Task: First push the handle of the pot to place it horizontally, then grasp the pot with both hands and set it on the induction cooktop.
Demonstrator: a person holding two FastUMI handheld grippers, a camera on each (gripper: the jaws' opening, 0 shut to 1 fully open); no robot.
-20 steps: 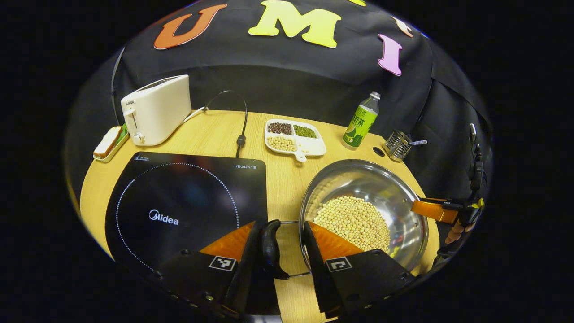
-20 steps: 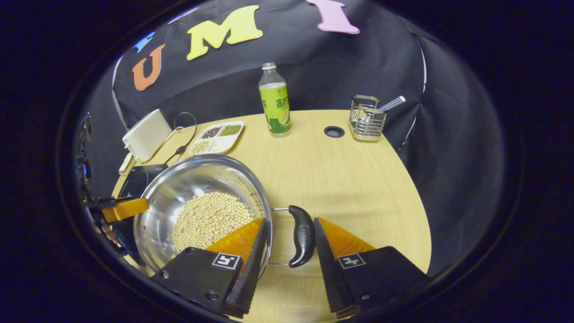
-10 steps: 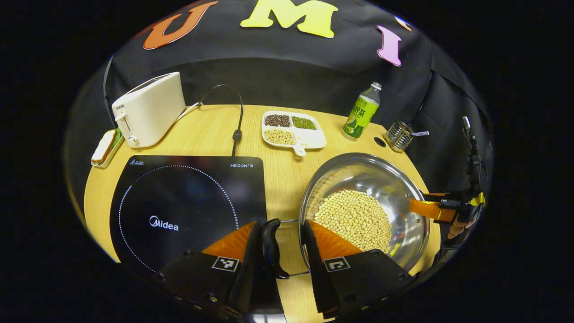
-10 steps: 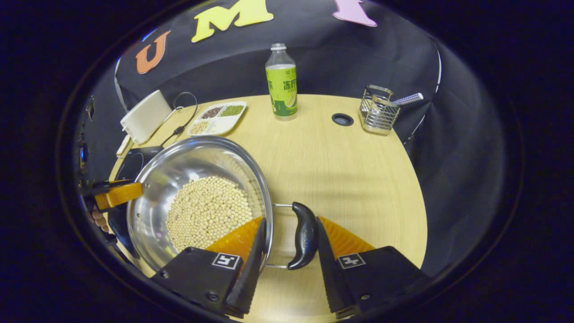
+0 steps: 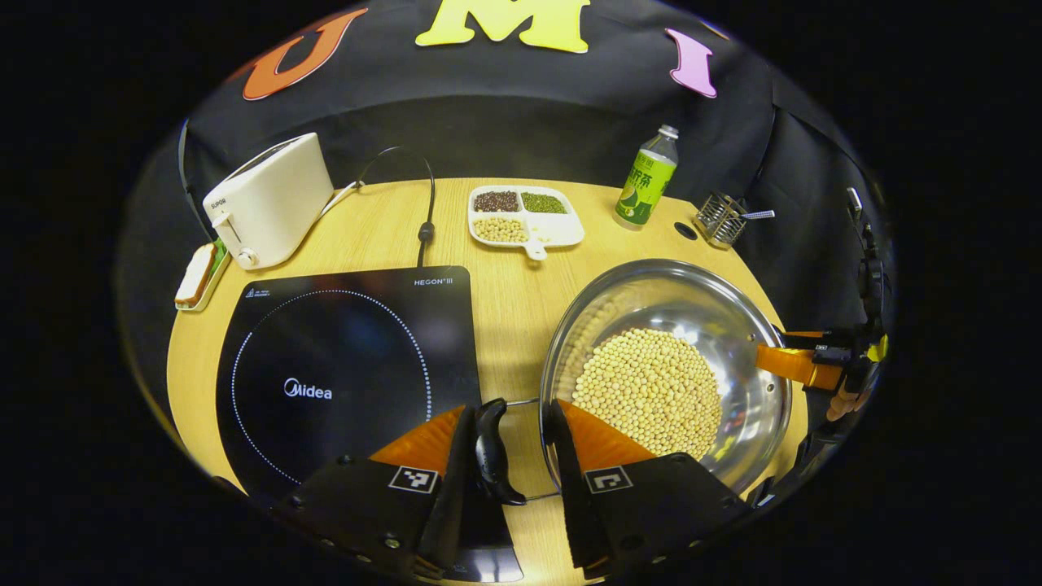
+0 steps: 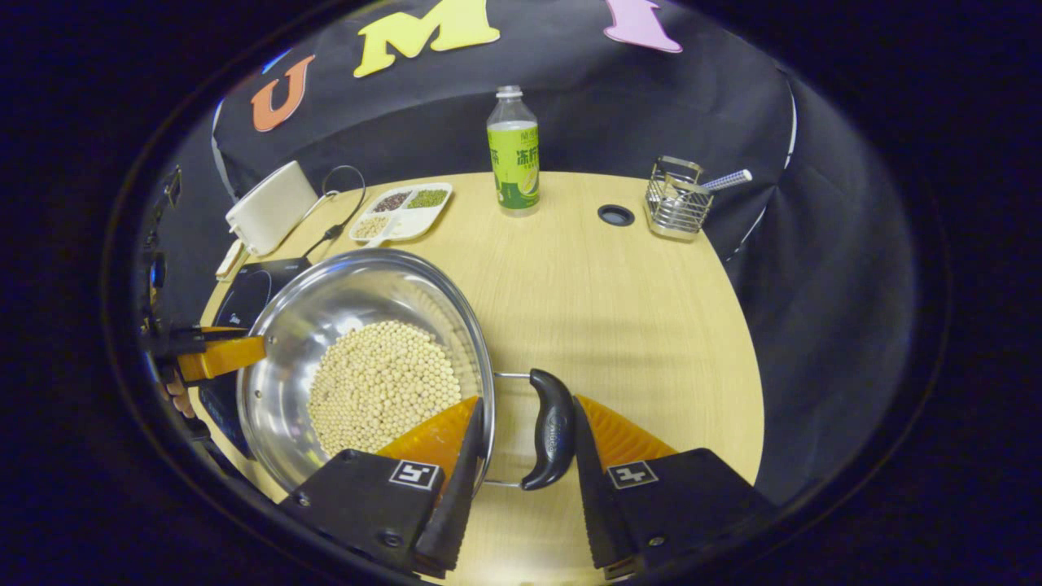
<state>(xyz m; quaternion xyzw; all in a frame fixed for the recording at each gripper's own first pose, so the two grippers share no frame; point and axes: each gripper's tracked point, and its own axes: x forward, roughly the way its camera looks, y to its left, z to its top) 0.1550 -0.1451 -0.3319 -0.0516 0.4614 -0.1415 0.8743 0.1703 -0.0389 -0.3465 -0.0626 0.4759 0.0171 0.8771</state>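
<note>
The steel pot, holding a heap of pale beans, hangs between both grippers, just right of the black induction cooktop. My left gripper is shut on the pot's black left handle, one finger outside the handle and the other inside the rim. My right gripper is shut the same way on the opposite black handle. The handles lie level. Across the pot, the left gripper shows with a hand behind it, and the right gripper shows at the far rim.
On the wooden table, a white toaster and its cord stand behind the cooktop. A small plate of bread lies at the left edge. A divided dish, green bottle and wire caddy line the back.
The pot has stayed fixed between both grippers while the table has shifted behind it. It looks larger and higher, as if raised off the table. Both grips are unchanged.
</note>
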